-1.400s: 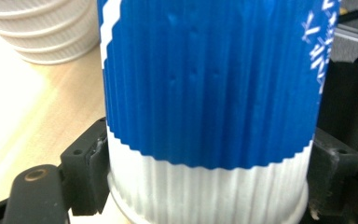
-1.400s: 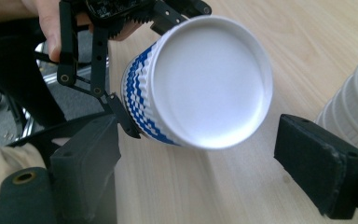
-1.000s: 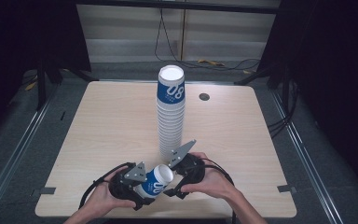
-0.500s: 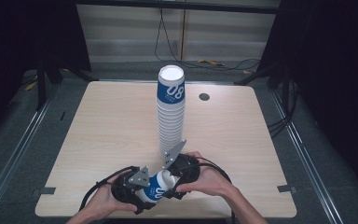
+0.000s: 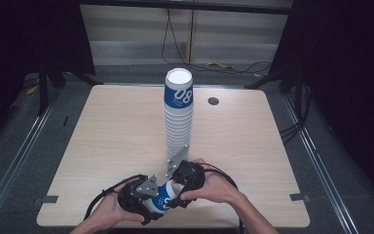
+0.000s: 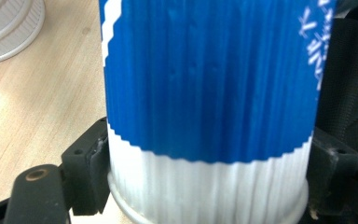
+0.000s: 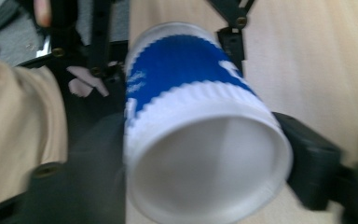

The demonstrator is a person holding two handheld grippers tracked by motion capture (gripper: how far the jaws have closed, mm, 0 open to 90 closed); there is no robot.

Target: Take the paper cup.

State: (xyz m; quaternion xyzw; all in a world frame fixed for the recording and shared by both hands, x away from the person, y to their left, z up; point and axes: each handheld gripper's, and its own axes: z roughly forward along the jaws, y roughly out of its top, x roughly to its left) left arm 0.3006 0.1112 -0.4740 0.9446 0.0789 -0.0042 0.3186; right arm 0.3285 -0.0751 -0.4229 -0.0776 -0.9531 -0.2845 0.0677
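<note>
Cup (image 5: 164, 199) half-hidden between tools.

tall cup stack (image 5: 178, 117) just beyond both tongs, bare table (image 5: 112, 131) open left and right

Changes noted: my right gripper (image 5: 177, 187) is now tucked in against the blue-and-white cup (image 5: 163, 197), where earlier it stood off beside it. Its jaws have just been closing, and the cup's open end sits between them.
</note>
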